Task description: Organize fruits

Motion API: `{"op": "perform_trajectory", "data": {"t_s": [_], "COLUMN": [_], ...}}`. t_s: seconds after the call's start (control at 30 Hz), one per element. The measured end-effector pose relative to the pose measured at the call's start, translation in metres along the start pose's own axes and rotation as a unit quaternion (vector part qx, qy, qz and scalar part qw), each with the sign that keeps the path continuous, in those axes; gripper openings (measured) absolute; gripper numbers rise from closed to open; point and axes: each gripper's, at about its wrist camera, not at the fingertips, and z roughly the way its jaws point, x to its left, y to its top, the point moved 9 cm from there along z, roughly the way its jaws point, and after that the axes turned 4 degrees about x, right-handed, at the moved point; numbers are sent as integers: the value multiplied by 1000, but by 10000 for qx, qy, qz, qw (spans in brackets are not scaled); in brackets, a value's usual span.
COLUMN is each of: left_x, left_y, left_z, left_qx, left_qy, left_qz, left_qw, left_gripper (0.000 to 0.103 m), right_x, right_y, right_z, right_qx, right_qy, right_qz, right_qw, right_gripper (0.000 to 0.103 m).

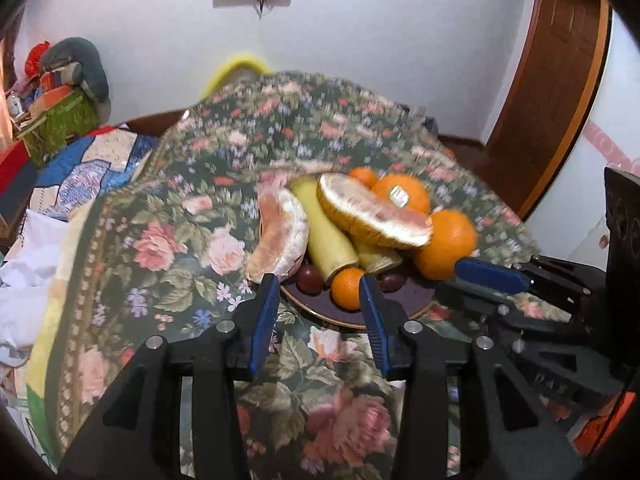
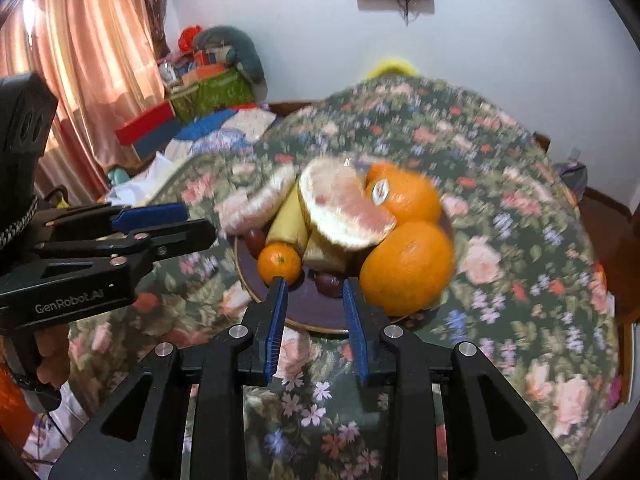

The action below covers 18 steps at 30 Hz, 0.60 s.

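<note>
A dark plate (image 1: 412,300) (image 2: 308,304) on the floral tablecloth holds a pile of fruit. In it are two pomelo wedges (image 1: 372,212) (image 2: 344,208), bananas (image 1: 324,236) (image 2: 290,220), a stickered orange (image 1: 404,194) (image 2: 408,196), a second big orange (image 1: 448,240) (image 2: 406,268), a small mandarin (image 1: 347,288) (image 2: 279,262) and dark red fruits (image 1: 310,280) (image 2: 328,282). My left gripper (image 1: 318,280) (image 2: 160,220) hovers open at the plate's near rim by the mandarin, holding nothing. My right gripper (image 2: 315,280) (image 1: 492,276) stands beside it with its jaws narrowly apart and nothing between them.
The round table (image 2: 520,240) with the floral cloth fills the middle. A yellow chair back (image 1: 240,64) shows behind it. A quilted bed (image 1: 92,160) and stacked boxes (image 2: 208,92) lie to the left, with pink curtains (image 2: 92,60) and a wooden door (image 1: 560,80).
</note>
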Motion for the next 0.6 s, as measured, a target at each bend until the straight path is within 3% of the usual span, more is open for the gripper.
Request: {"op": "perform_trajectory", "data": {"t_s": [0.23,0.4,0.5,0.53,0.6], "left_x": [-18,-39,-51,-53,-58], "left_y": [20,32,35,35,33], "left_z": [-85,-160,-201,-211,-234], "left_qx": [-823,-1626,-2081,-2207,-2480], "left_qy": [100,161,173,189,232], "left_qz": [85,168,186,187,198], "left_qw": [9965,9864,9778,9750,9683], "left_gripper": [41,42,49,53,58], "right_x": [2,13,24,27,33], "right_y": [27,42,47,47,46], "right_z": [-80,-149,-188,-199,-220], "right_qx": [-870,-1598,-2009,-2137,-2373], "right_qy": [-261,-309,-347,-344,-330], "right_qz": [40,59,20,17,35], "right_qw": [9959,9867,9790,9763,9709], "right_gripper": [26,26,27,28,42]}}
